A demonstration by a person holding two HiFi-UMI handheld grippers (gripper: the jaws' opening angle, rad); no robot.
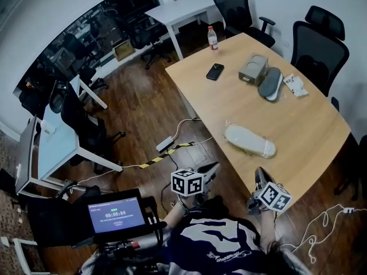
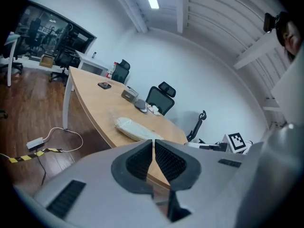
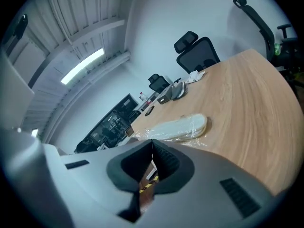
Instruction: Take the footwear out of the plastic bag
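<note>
A pale slipper wrapped in a clear plastic bag (image 1: 250,141) lies on the wooden table (image 1: 298,125) near its front edge; it also shows as the bagged slipper (image 2: 134,128) and bagged slipper (image 3: 179,127) in the two gripper views. My left gripper (image 1: 211,169) hangs below the table edge to the left of the bag, jaws shut and empty. My right gripper (image 1: 261,175) is held just in front of the table edge, below the bag, shut with nothing in it. Both grippers are apart from the bag.
Farther back on the table lie a grey slipper (image 1: 270,83), a small box (image 1: 253,69), a black phone (image 1: 215,71), a bottle (image 1: 213,38) and a white packet (image 1: 296,85). Black office chairs (image 1: 319,44) stand behind. Cables and a power strip (image 1: 165,144) lie on the floor.
</note>
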